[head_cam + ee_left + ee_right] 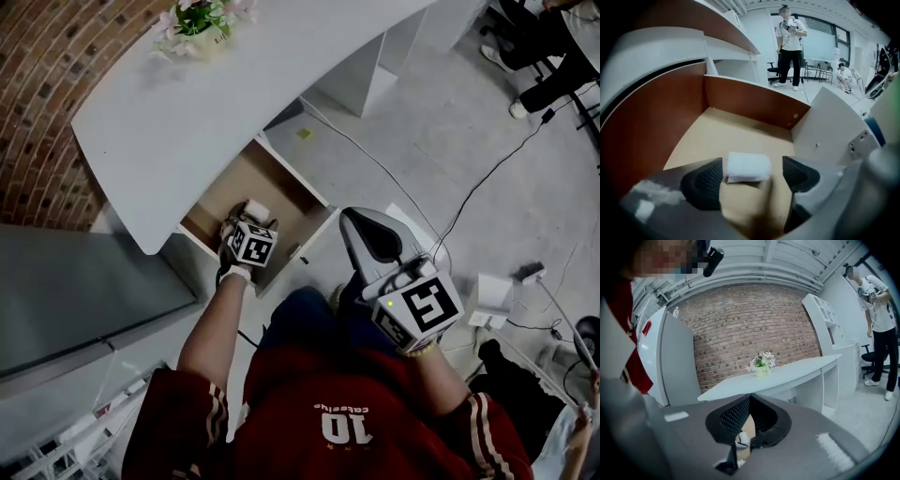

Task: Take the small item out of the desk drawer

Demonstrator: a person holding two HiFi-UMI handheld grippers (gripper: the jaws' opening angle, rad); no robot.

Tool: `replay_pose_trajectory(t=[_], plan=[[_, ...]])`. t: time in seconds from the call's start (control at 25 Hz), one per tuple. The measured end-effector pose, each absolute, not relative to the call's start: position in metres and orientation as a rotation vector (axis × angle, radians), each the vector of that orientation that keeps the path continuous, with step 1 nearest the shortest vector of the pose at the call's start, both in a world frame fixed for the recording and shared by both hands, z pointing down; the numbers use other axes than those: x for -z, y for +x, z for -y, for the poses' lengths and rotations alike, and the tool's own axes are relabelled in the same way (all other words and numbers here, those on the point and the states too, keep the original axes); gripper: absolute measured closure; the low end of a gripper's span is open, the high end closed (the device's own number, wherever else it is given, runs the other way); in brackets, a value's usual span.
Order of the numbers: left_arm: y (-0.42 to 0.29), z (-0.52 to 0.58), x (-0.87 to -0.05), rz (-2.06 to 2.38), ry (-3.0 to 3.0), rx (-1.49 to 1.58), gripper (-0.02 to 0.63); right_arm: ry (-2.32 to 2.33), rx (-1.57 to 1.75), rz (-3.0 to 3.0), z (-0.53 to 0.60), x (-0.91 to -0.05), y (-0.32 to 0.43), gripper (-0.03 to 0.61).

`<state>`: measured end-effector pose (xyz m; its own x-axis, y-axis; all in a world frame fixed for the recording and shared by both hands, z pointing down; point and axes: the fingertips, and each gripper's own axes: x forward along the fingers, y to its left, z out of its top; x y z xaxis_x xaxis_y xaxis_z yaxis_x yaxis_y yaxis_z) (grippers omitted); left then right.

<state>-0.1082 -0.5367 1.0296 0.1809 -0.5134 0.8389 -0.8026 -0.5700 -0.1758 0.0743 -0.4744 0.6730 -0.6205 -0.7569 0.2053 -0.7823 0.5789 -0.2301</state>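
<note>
The small white pad (747,167) lies on the drawer (719,133) floor, between the open jaws of the left gripper (752,176), not yet pinched. It looks light and soft, probably squashy, so a gentle squeeze across its middle should do. The right gripper (749,416) hangs clear, jaws closed on nothing.

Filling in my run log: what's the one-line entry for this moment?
drawer: open | left gripper: open, jaws either side of white item on drawer floor | right gripper: shut, empty
</note>
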Motion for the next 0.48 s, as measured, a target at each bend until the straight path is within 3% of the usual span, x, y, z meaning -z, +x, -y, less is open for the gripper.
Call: replay_pose_trajectory(t=[0.2,0.36,0.48], plan=[[-0.118,0.545,-1.041,1.288,2.090,-1.389,0.207,1.354,-0.480,2.718,0.476,-0.675,0.088,0.575],[-0.120,0.545,-1.043,1.295,2.043,-1.380,0.293,1.374,-0.497,2.711,0.477,-0.672,0.099,0.575],[-0.120,0.545,-1.041,1.299,2.026,-1.371,0.304,1.381,-0.506,2.705,0.478,-0.667,0.104,0.575]])
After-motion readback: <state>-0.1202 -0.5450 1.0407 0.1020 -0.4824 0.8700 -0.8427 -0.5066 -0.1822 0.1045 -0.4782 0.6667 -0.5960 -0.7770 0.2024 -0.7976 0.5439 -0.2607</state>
